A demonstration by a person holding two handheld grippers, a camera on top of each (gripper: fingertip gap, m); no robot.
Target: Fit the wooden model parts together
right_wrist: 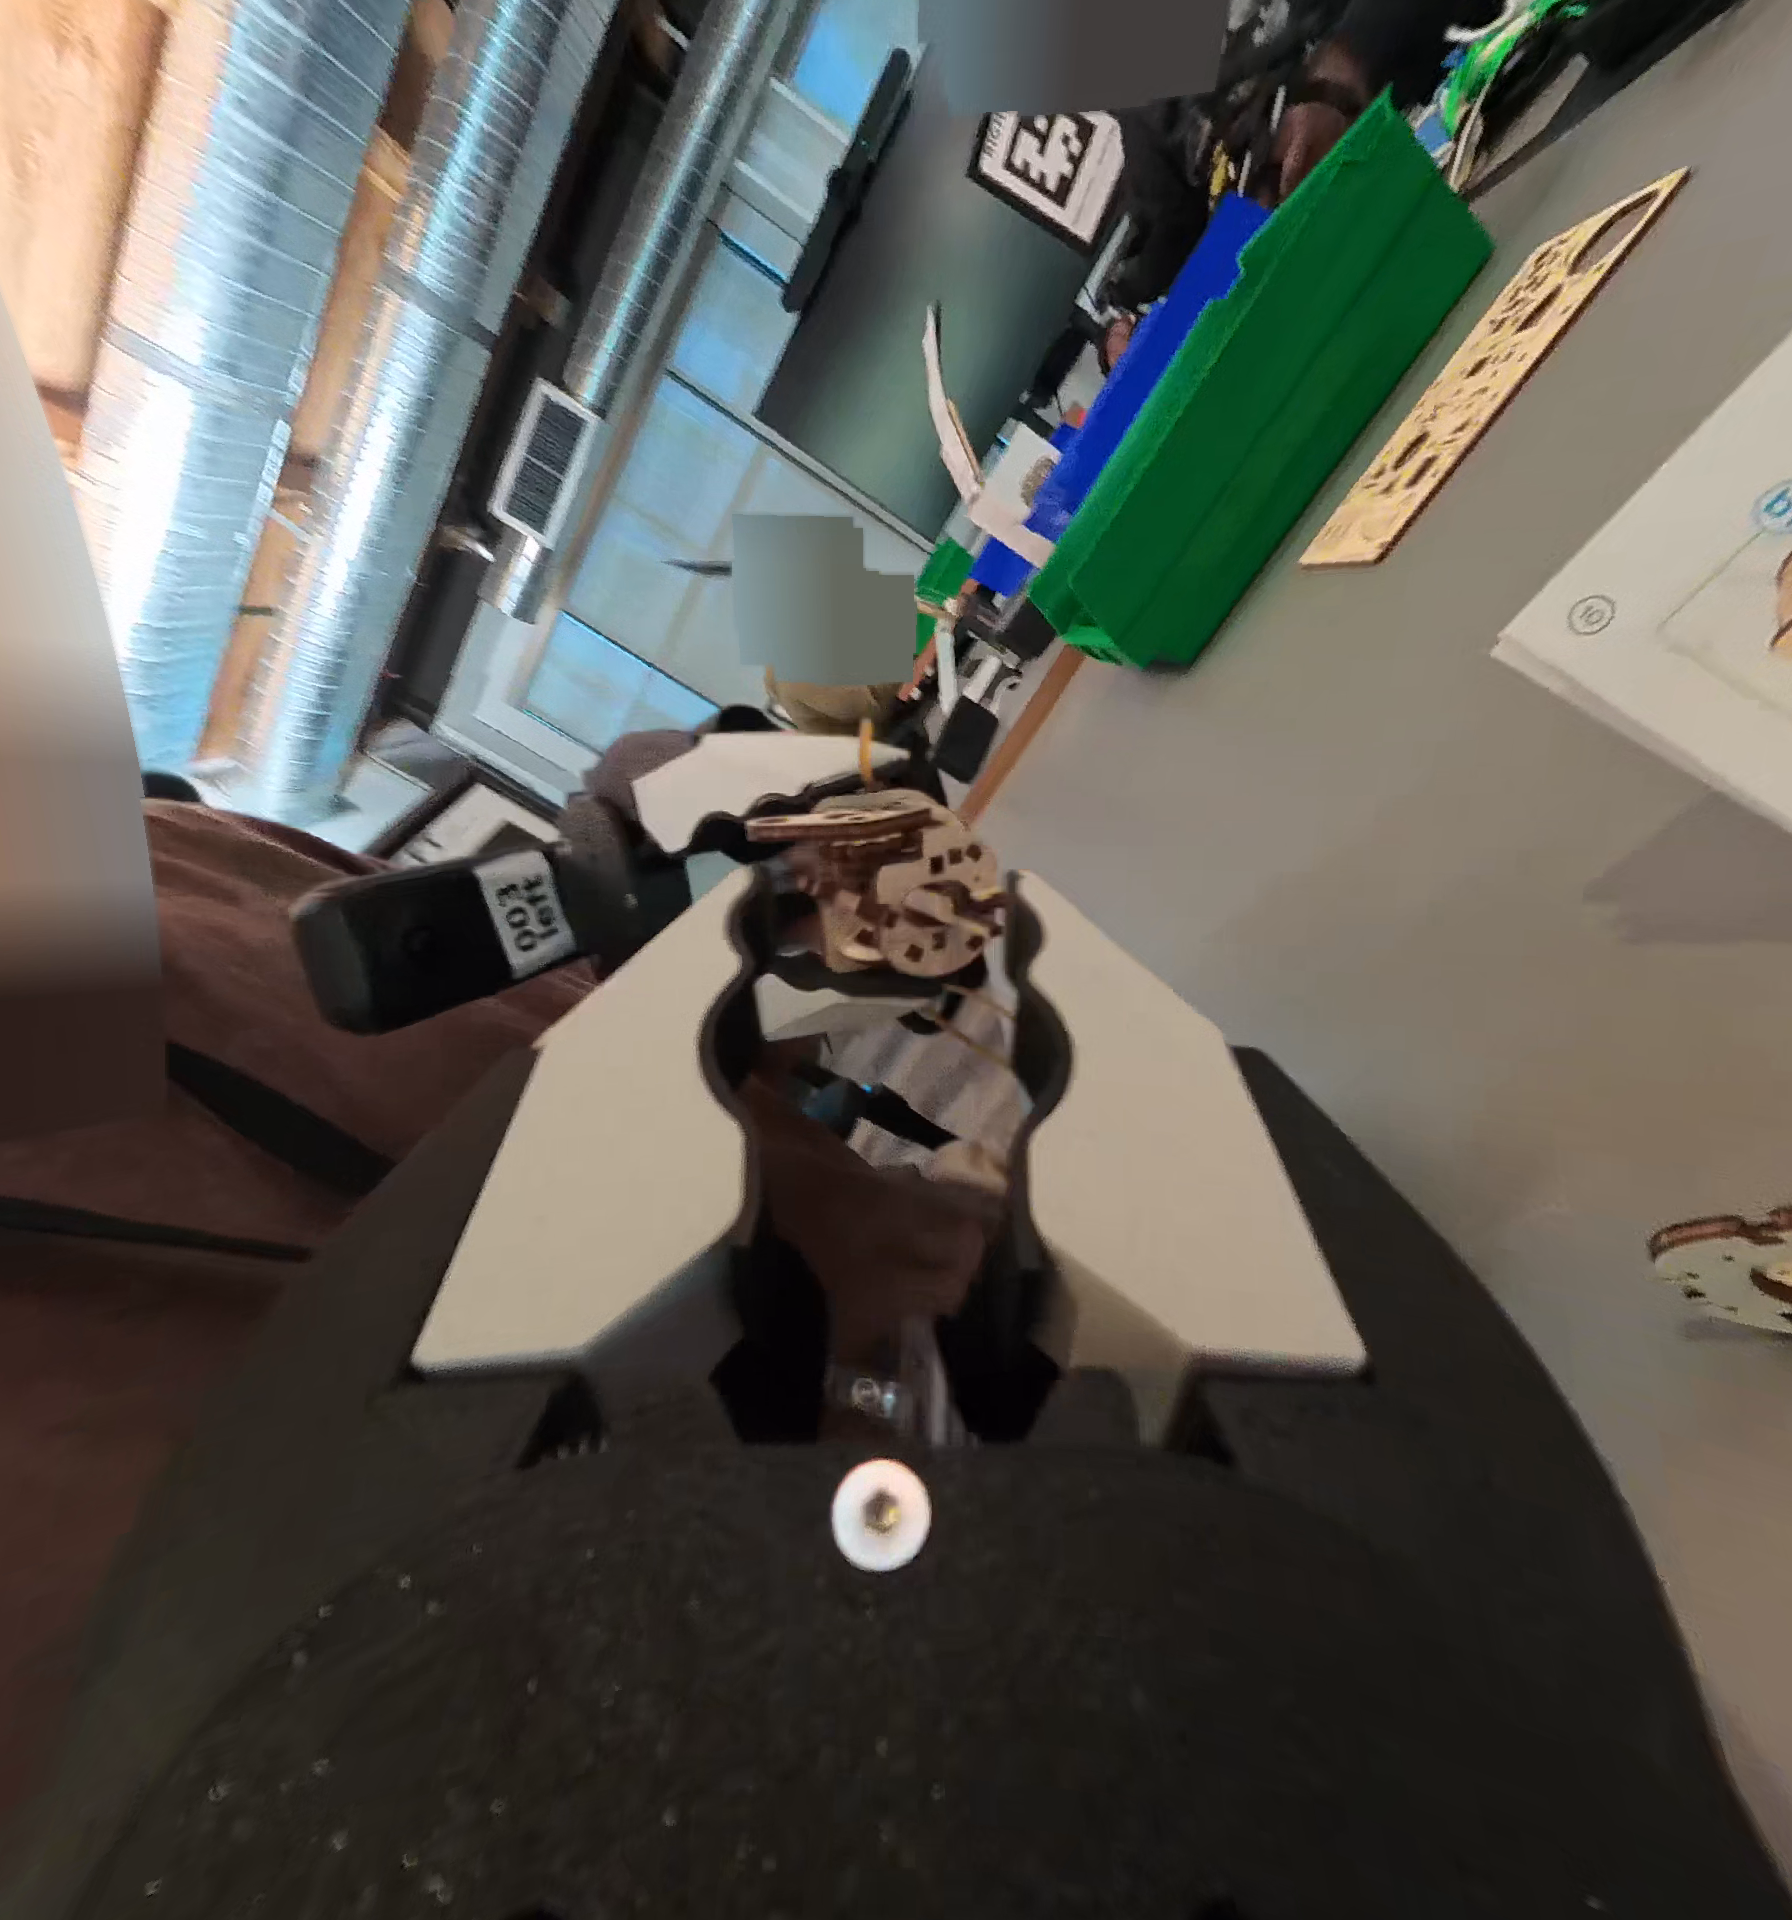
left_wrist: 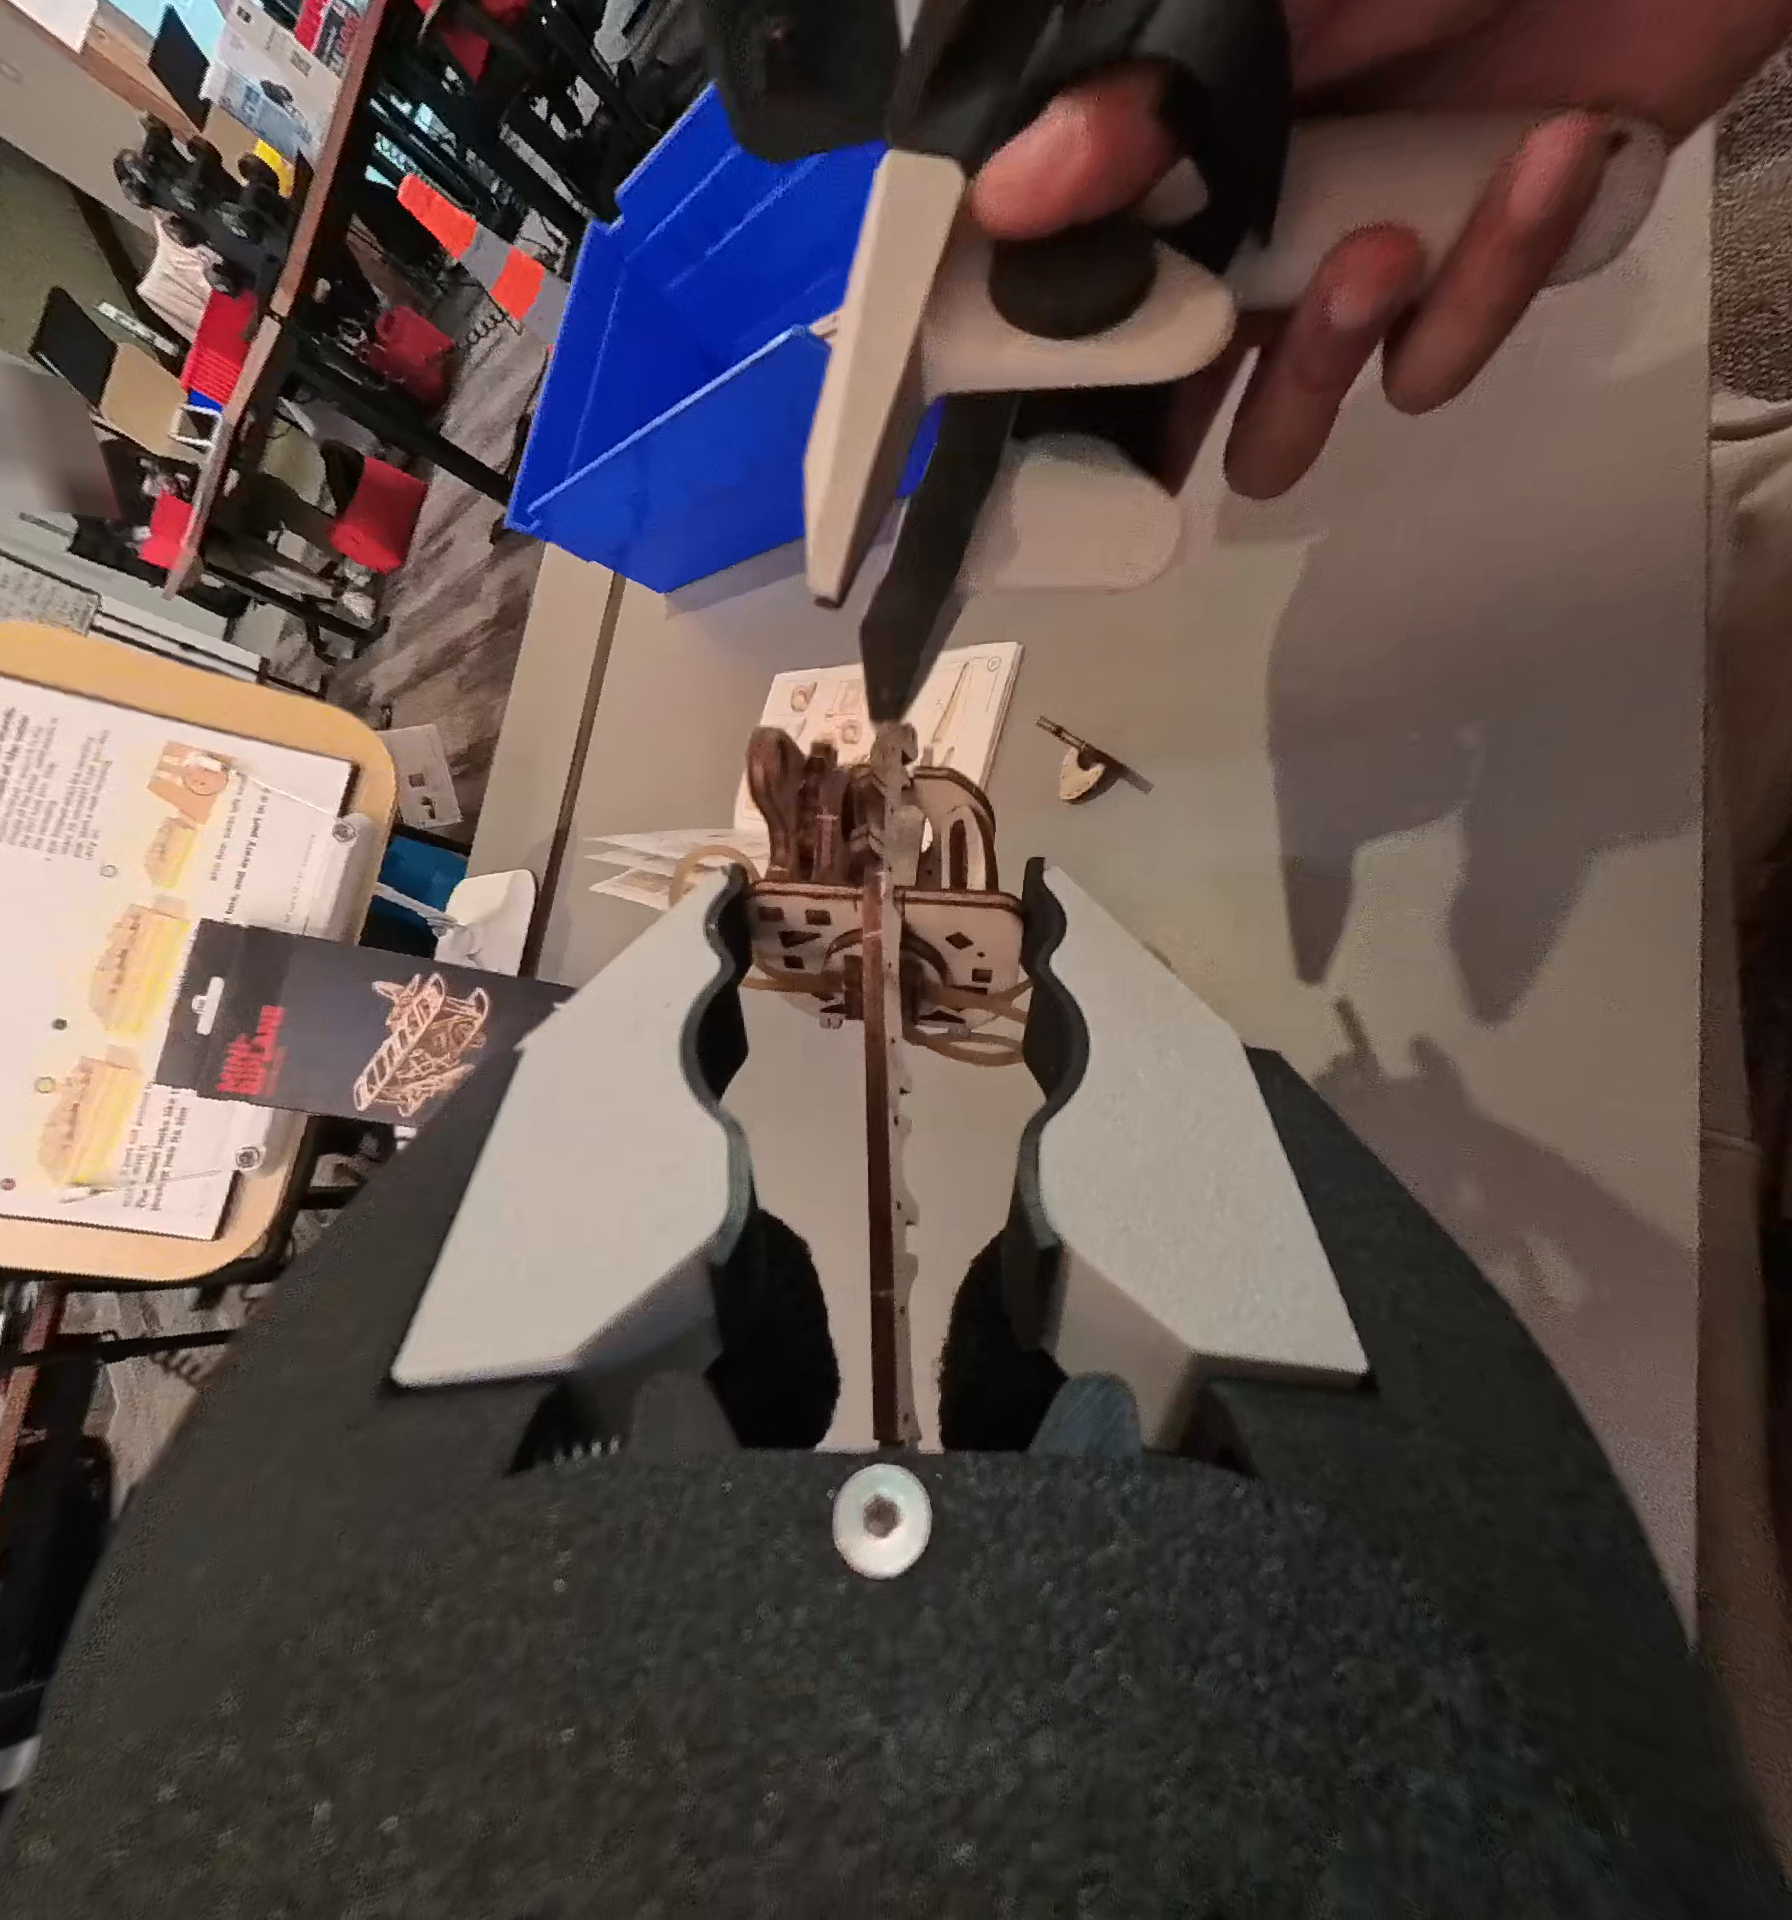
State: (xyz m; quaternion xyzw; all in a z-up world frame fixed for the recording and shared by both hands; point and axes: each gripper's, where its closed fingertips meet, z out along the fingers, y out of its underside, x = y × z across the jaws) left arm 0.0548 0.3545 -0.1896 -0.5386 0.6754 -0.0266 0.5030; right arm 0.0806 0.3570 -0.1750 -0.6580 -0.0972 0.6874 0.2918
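Gripping wooden model [left_wrist: 876,935], left tongs [left_wrist: 884,940], green bin [right_wrist: 1276,416] right-only

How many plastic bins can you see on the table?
2: a blue bin at the table's far edge, and a green bin beside it. Others may be hidden.

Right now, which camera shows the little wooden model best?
The left wrist view: the wooden model sits sharp and centred at the left claw tips. The right wrist view shows it blurrier and partly hidden.
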